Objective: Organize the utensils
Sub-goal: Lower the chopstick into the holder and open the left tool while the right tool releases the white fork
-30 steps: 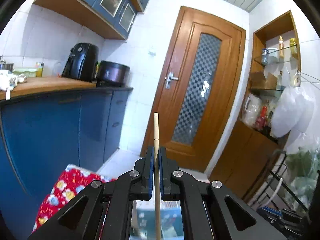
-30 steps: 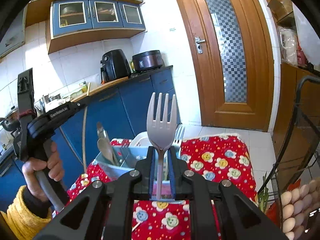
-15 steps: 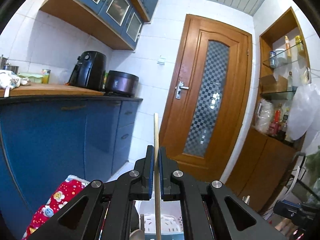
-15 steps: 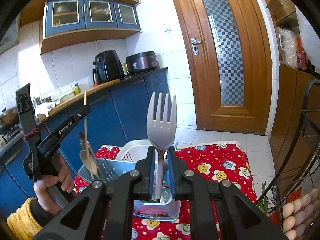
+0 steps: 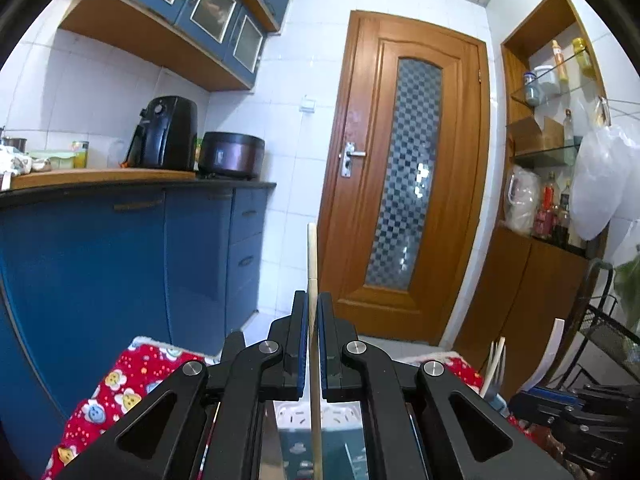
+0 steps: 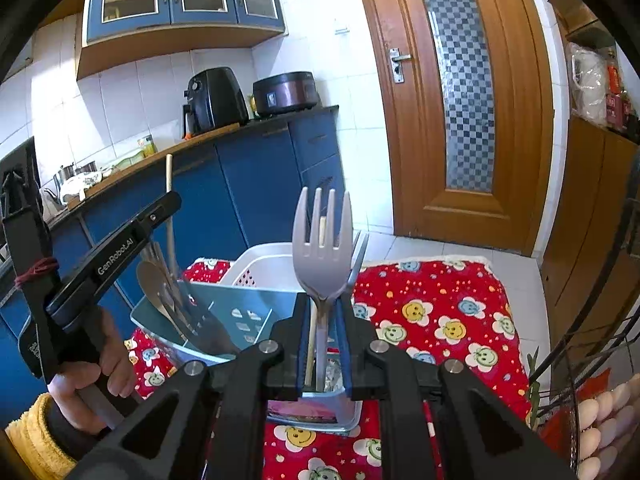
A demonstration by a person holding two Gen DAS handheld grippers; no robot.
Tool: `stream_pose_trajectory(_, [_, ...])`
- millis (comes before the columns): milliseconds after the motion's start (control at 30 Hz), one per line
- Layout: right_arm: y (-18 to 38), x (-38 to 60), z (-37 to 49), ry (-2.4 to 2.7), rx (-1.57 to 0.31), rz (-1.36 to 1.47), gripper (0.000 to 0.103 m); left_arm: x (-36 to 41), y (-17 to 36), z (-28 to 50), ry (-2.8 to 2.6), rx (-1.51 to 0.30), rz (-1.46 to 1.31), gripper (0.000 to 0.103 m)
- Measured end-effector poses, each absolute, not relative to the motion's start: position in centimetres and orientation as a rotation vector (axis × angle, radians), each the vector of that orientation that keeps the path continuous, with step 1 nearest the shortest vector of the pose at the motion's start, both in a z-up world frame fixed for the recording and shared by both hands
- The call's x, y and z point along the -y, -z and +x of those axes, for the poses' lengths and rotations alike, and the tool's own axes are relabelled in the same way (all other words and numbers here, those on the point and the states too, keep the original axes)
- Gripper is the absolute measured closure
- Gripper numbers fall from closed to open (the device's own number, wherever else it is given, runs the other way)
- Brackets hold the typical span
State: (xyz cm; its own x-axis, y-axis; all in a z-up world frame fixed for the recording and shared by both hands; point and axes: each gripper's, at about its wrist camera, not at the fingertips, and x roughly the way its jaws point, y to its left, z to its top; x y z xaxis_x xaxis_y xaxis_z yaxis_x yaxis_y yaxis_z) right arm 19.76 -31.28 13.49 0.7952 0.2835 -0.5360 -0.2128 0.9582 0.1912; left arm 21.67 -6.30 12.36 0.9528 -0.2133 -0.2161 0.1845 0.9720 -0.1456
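Observation:
My left gripper [image 5: 313,308] is shut on a wooden chopstick [image 5: 312,256] held upright. In the right wrist view the left gripper [image 6: 170,206] holds the chopstick [image 6: 169,176] over the left end of a light blue utensil holder [image 6: 224,312], which holds spoons [image 6: 154,284]. My right gripper [image 6: 323,308] is shut on a grey plastic fork [image 6: 322,248], tines up, above the holder's right end. The fork's tines [image 5: 496,364] show at the lower right of the left wrist view.
The holder stands on a red flowered cloth [image 6: 440,312] in front of a white perforated basket [image 6: 256,264]. Blue cabinets [image 6: 256,176] run along the left. A wooden door [image 6: 468,92] is behind. A wire rack with eggs [image 6: 600,432] is at the right.
The left gripper with the chopstick has moved right and down toward the holder's left end. The right gripper with the fork has come lower and closer over the holder.

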Motion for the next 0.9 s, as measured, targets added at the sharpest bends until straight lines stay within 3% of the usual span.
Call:
stream_pose_trajectory(67, [-13.4, 31.3, 19.8, -0.267, -0.603, 0.131, 0.087, 6.2, -12.1, 21.6, 0.207, -0.249, -0.124, 0.098])
stream_pose_trajectory(167, [-13.6, 31.6, 19.6, -0.269, -0.597, 0.149, 0.076, 6.1, -11.9, 21.5, 0.207, -0.275, -0.125, 0.092])
stream_pose_trajectory(333, [-14.2, 31.8, 18.9, -0.266, -0.574, 0.168, 0.072, 5.5, -12.2, 21.0, 0.221, -0.295, -0.149, 0.073])
stream_pose_trajectory(900, [-17.3, 32.9, 14.9, -0.234, -0.451, 0.228, 0.063, 2.3, -14.5, 16.1, 0.253, -0.327, -0.187, 0.071])
